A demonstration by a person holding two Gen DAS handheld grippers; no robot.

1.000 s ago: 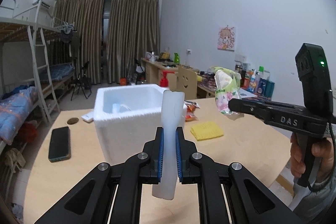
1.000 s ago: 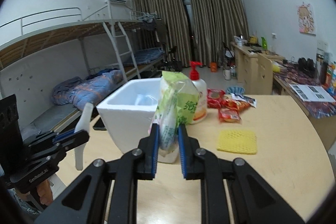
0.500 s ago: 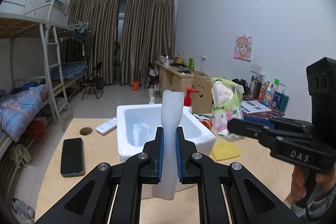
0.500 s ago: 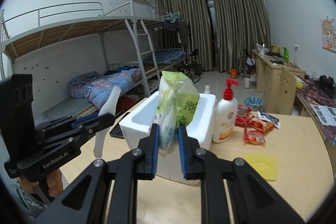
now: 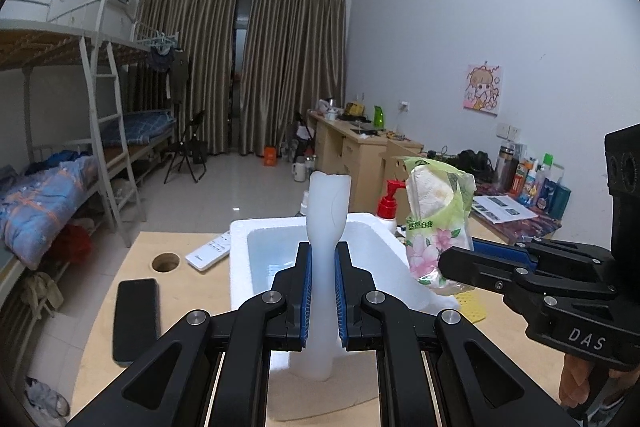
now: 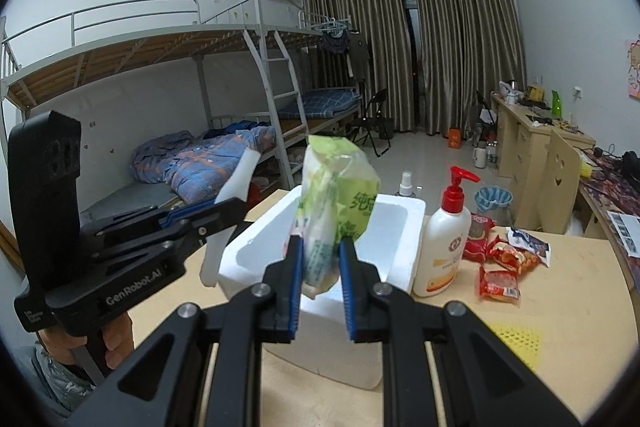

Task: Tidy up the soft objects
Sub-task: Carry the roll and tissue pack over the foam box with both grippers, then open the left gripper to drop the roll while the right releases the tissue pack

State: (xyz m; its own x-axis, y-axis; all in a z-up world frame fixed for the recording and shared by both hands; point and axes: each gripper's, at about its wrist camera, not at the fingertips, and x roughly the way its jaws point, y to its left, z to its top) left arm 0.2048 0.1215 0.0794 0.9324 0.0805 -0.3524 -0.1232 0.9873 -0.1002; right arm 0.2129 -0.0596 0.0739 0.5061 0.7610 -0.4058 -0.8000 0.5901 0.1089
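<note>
Both grippers now higher and closer over the foam box (image 5: 240,267) than a second ago. Left gripper (image 5: 322,291) fingers clamp a white foam piece (image 5: 326,219), upright above the box's near edge. Right gripper (image 6: 320,283) fingers pinch a green tissue pack (image 6: 340,187) above the box. Box interior mostly hidden. Bare table (image 6: 580,379) right of box, beyond the yellow sponge (image 6: 516,343).

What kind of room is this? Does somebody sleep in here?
It looks like a shared dorm bedroom, so yes, probably. There is a metal bunk bed with a blue quilt on the lower bunk, a row of wooden desks along the wall, and long brown curtains across the window.
</note>
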